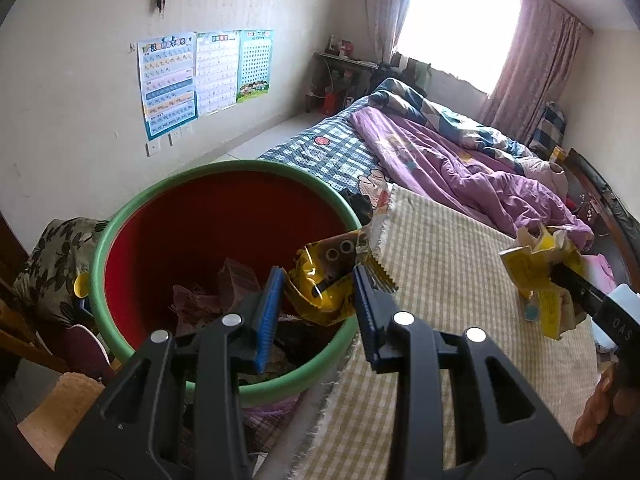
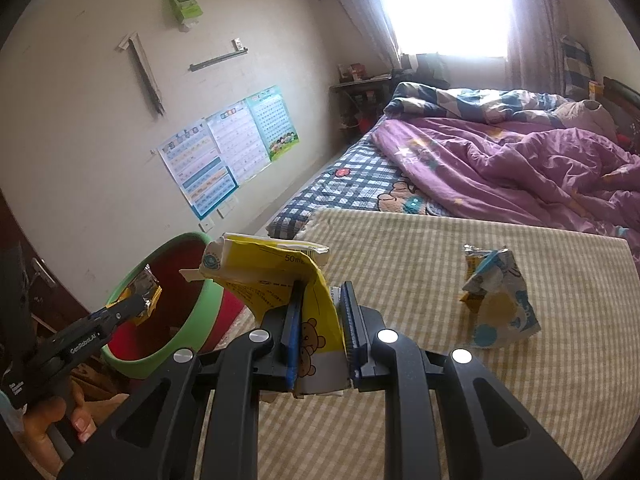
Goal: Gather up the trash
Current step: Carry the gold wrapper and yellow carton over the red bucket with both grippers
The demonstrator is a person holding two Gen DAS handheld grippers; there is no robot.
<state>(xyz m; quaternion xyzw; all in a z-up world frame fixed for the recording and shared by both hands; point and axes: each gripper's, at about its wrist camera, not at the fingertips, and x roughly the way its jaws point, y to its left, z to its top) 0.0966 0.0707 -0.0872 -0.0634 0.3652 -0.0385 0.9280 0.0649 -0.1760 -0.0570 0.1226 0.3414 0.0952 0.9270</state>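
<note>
Over the bin's rim, left wrist view: left gripper (image 1: 318, 294), jaws closed onto a yellow snack wrapper (image 1: 326, 280); the crumpled foil bulges out between the blue pads (image 1: 270, 308) and hangs above the bin's 3 o'clock edge.

Item: trash bin (image 1: 132, 216), green rim, red inner wall, standing beside the bed at the mat's 9 o'clock side. Contents: brownish paper and dark scraps at the bottom.

Item: right gripper (image 2: 320, 320), jaws clenched on a yellow carton (image 2: 260, 268), flattened and torn, printed with a bear figure and "50m" lettering. Carton held upright above the checked mat, at 3 o'clock from the bin. The same carton shows at the 3 o'clock edge of the left wrist view, pinched in the black fingers.

Item: blue-and-white wrapper (image 2: 496, 300), crumpled, standing loose on the mat at 2 o'clock from the right gripper, well apart from it and untouched.

Item: checked mat (image 2: 420, 248), beige and cream, spread over the bed's near end.

Item: purple quilt (image 2: 520, 168), rumpled, at 12 o'clock beyond the mat.

Item: wall charts (image 1: 200, 76), three, pinned side by side on the wall at 11 o'clock from the bin.
</note>
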